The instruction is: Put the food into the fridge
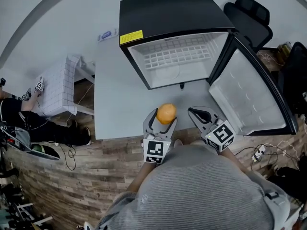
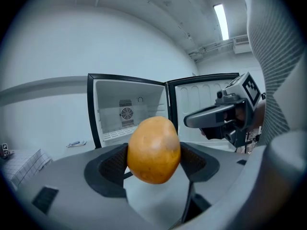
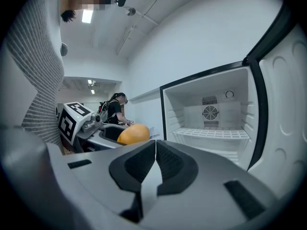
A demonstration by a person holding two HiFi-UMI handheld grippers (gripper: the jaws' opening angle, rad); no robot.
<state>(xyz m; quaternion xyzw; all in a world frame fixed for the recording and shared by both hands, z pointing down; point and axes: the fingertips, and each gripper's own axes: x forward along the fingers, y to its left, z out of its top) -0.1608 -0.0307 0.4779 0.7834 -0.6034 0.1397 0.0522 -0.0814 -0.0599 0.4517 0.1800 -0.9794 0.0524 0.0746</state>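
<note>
My left gripper (image 1: pixel 164 120) is shut on an orange-yellow potato (image 1: pixel 166 113), held above the grey table's near edge. In the left gripper view the potato (image 2: pixel 153 150) sits squeezed between the two dark pads. The small black fridge (image 1: pixel 172 13) stands at the back of the table with its door (image 1: pixel 249 92) swung wide to the right, and a white wire shelf (image 1: pixel 180 56) shows inside. My right gripper (image 1: pixel 196 113) hangs just right of the left one, shut with nothing in it. In the right gripper view its jaws meet (image 3: pixel 155 158), and the potato (image 3: pixel 133 134) shows to the left.
A grey table (image 1: pixel 120 99) carries the fridge. A white grid-patterned box (image 1: pixel 57 87) stands to the table's left. A black office chair (image 1: pixel 252 16) is behind the fridge door. Cables and a power strip (image 1: pixel 259 152) lie on the wood floor at right.
</note>
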